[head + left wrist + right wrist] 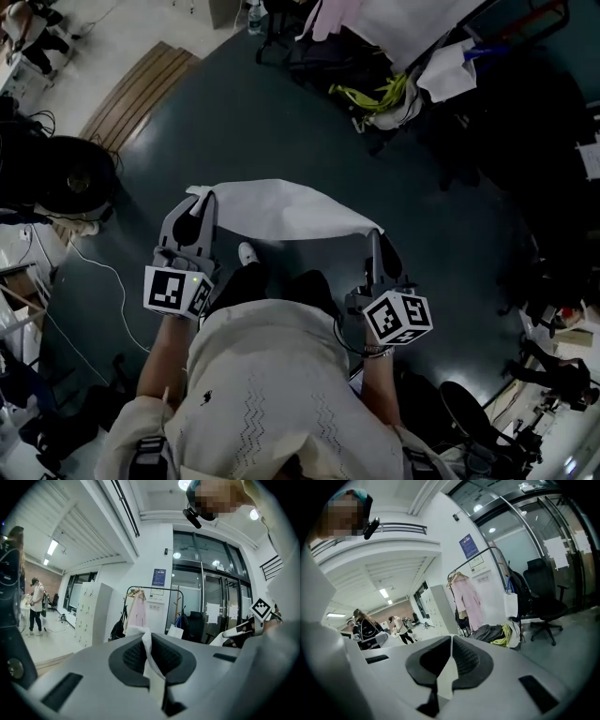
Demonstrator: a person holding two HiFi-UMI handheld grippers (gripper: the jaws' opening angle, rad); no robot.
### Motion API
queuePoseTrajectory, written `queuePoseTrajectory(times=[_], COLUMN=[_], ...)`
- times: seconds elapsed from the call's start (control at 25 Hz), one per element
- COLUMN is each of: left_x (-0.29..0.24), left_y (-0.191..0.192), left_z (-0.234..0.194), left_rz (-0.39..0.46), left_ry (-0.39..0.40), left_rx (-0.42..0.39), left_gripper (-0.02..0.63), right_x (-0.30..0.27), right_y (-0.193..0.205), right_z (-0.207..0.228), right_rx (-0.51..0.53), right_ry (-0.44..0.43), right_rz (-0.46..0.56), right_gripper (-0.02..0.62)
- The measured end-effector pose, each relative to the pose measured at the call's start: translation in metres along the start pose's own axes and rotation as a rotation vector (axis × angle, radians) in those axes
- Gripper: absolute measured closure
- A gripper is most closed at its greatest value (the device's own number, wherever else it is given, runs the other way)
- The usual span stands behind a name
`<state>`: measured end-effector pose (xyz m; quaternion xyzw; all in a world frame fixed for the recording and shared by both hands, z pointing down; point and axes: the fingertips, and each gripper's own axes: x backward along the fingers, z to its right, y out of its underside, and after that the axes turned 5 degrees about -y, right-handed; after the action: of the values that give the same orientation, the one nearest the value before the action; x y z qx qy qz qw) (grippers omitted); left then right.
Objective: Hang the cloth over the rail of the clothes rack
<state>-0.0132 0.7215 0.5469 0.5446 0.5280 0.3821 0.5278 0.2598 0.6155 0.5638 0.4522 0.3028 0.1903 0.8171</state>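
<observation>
- Two grippers, both clamped: my left gripper (203, 202) pinches one corner of the cloth (281, 211), and my right gripper (375, 236) pinches the opposite corner. Each pair of jaws is nearly closed on thin fabric.
- Location: the cloth spans the grippers at my 12 o'clock, off the floor, well apart from the clothes rack (154, 588).
- Handling advice: hold both pinches firm with the gripped edge taut and level. Carry it above the rail, then lower it so fabric falls on both sides.
- Condition: white, thin, one open sheet — its far edge bows outward.
</observation>
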Motion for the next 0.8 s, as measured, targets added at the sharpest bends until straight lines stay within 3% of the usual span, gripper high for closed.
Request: queuePoseTrajectory(times=[0.32, 0.8], left_x=[-0.044, -0.195], left_y=[-0.013, -0.035], left_z=[-0.066, -0.07], left_rz=[0.006, -0.04], left_ry=[-0.024, 0.004], left_rx=[-0.009, -0.054], left_gripper=[0.589, 0.589], right_x=[-0.061, -0.183], right_y=[-0.007, -0.072], right_z=[-0.021, 0.046], right_rx=[-0.006, -0.044], right_ry=[0.016, 0.019], right_rz=[0.004, 0.037], right_gripper=[0.571, 0.571])
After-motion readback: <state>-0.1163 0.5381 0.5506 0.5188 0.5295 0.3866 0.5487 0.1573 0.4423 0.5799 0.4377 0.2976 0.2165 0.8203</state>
